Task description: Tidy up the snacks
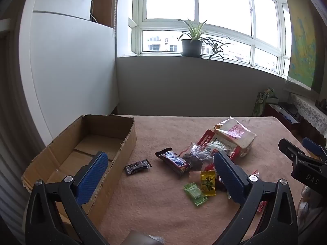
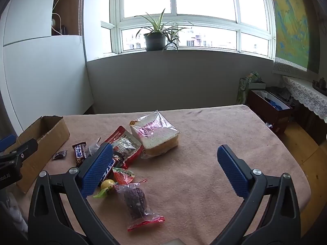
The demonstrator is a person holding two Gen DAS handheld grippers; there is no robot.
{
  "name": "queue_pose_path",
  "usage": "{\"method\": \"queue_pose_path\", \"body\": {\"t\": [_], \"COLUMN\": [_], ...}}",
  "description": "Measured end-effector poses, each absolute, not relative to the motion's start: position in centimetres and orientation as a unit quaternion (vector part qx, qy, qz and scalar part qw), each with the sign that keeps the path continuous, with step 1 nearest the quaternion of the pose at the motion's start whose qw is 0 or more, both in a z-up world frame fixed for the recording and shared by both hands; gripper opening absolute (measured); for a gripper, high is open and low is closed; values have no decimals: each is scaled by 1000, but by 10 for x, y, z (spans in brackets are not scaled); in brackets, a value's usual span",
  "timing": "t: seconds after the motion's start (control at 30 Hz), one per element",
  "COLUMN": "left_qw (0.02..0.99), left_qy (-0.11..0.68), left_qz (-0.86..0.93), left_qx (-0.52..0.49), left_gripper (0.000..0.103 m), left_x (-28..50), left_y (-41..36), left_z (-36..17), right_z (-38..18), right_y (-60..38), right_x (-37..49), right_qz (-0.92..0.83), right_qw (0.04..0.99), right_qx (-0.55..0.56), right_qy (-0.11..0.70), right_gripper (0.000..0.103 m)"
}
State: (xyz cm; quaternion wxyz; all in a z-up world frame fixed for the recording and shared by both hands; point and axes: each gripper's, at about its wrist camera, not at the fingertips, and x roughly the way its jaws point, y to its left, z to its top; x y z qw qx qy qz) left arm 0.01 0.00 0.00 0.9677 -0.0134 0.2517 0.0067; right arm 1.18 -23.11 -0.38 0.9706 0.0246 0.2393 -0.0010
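Both my grippers — left gripper [image 1: 161, 175] and right gripper [image 2: 164, 170] — hang wide open holding nothing, so I'd go low over the chocolate bar [image 1: 173, 161] on the blanket, pinch its middle, then carry it to the cardboard box [image 1: 61, 140] beside it.

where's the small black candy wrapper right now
The small black candy wrapper lies alone on the table cloth, between the cardboard box on its left and the chocolate bar on its right.

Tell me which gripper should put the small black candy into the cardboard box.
Left. The left gripper is open beside the cardboard box, with the small black candy just ahead.
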Motion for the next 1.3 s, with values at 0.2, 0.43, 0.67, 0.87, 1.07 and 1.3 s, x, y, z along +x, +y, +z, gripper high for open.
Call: {"method": "queue_pose_path", "body": {"t": [0.2, 0.43, 0.67, 0.87, 1.07, 1.3], "left_qw": [967, 968, 968, 967, 967, 967], "left_qy": [255, 249, 252, 255, 255, 256], "left_qz": [16, 11, 12, 12, 12, 9], "left_qx": [-3, -10, -6, -2, -2, 4], "left_gripper": [103, 103, 103, 103, 103, 103], "left_x": [3, -1, 0, 1, 2, 2], "left_y": [-4, -1, -2, -3, -4, -9], "left_z": [0, -4, -6, -9, -11, -13], "right_z": [-2, -3, -4, -4, -3, -3], "right_y": [-233, -236, -235, -237, -238, -237], "right_x": [13, 10, 12, 12, 12, 13], "right_qz": [0, -3, -14, -19, -21, -22], "right_qw": [970, 971, 971, 971, 971, 971], "right_qx": [32, 29, 27, 27, 31, 30], "right_qy": [241, 237, 238, 239, 237, 237], "right_gripper": [103, 103, 103, 103, 103, 103]}}
